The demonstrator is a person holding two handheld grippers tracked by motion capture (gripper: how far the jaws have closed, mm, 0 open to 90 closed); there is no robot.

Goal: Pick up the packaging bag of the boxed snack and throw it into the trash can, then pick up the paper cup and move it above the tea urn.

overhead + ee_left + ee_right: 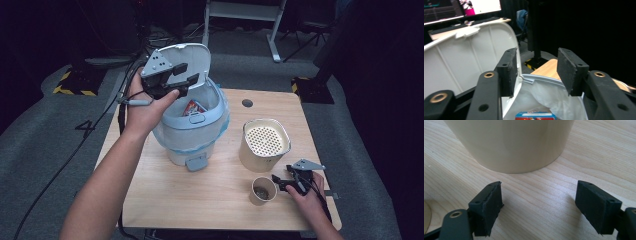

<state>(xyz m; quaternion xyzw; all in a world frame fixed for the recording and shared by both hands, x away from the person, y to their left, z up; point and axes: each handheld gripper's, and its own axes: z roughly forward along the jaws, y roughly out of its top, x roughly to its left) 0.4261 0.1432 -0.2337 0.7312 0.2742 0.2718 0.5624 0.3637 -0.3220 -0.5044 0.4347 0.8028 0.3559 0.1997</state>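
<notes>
A pale wooden counter (210,195) fills the middle of the high view. At upper centre stands a small white plastic bin (192,131) lined with a thin translucent bag; its rounded lid (192,60) is tipped up and open. The left gripper (181,79) hovers at the lid's edge, its black fingers (507,71) parted with nothing between them. A red and blue packet (194,107) already lies inside the bin. At lower right, the right gripper (286,182) rests low on the counter, fingers (486,207) apart and empty, just beside a small paper cup (263,190). A smooth cream canister (264,145) with a perforated top stands behind it. The bin looks opened; the cup is not yet picked up.
</notes>
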